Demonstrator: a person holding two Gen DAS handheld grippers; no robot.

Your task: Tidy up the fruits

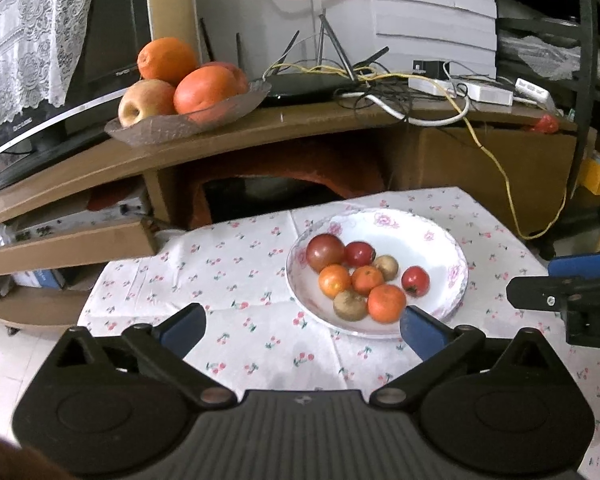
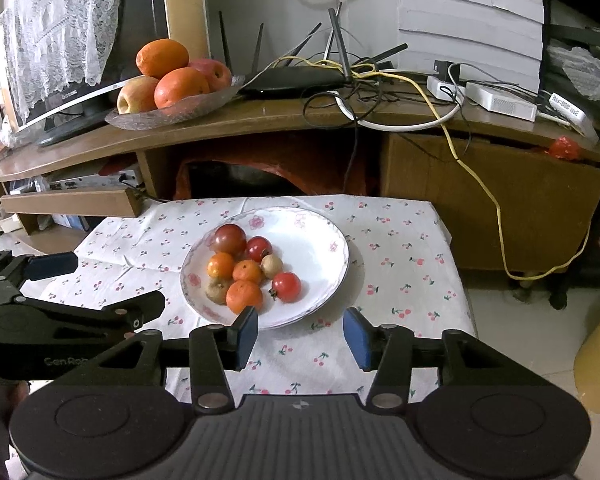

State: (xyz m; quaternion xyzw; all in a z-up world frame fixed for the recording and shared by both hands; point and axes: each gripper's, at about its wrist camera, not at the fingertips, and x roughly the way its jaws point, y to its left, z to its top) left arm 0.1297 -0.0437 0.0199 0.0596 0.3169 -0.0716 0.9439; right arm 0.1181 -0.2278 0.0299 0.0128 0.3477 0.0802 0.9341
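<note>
My left claw (image 1: 302, 330) and right claw (image 2: 300, 334) both hang spread and empty above the near edge of the cherry-print cloth (image 2: 400, 264), just short of the white floral plate (image 2: 316, 216), where all eight small fruits lie bunched on one side. Whether that heap is sorted or waiting, I cannot judge. For any pick, I would descend straight over an outlying fruit like the red tomato (image 2: 286, 286) and pinch gently, since the neighbours touch and would roll.

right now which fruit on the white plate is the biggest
The dark red tomato at the plate's far left: clearly larger than the two red ones, three orange ones and two brown ones.
</note>
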